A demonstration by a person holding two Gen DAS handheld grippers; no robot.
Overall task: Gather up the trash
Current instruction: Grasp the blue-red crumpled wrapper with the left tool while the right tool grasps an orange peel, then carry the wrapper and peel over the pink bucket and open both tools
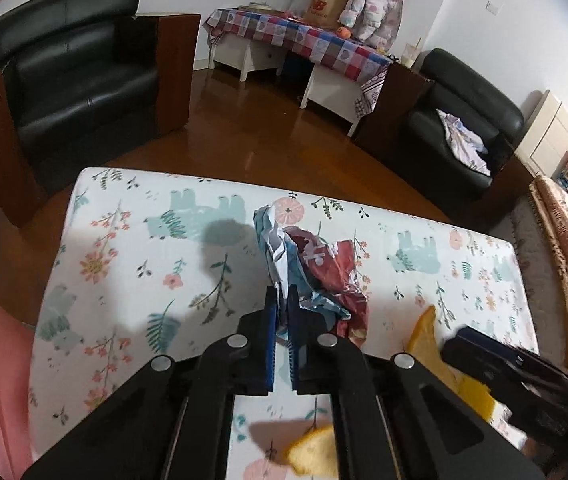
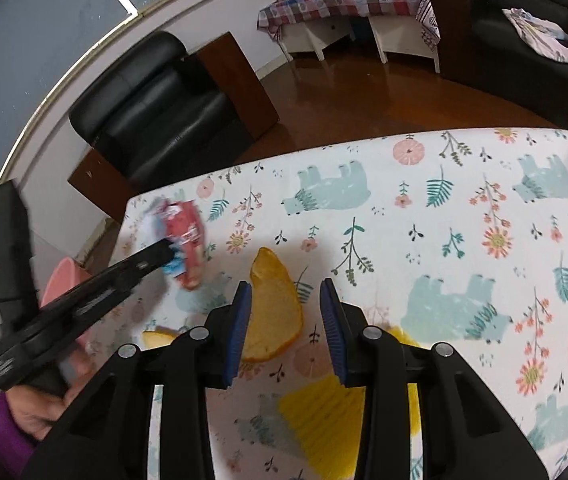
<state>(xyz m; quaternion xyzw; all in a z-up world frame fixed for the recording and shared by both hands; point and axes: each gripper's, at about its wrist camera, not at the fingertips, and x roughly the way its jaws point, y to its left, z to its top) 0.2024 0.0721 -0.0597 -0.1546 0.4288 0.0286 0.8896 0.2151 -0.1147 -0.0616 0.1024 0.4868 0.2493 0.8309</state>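
Note:
My left gripper (image 1: 282, 304) is shut on a crumpled red, white and blue wrapper (image 1: 316, 268) and holds it just above the floral tablecloth (image 1: 143, 248). The wrapper (image 2: 183, 236) and the left gripper (image 2: 163, 254) also show at the left of the right wrist view. My right gripper (image 2: 286, 292) is open over an orange peel (image 2: 273, 312), which lies between its fingers on the cloth. A second peel piece (image 2: 324, 420) lies under the gripper body. Peels (image 1: 432, 340) show at the lower right of the left wrist view.
A pink bin (image 2: 63, 280) stands off the table's left edge. Black armchairs (image 1: 79, 72) stand beyond the table, with a checked-cloth side table (image 1: 304, 40) behind. A small peel piece (image 2: 157, 338) lies near the left edge.

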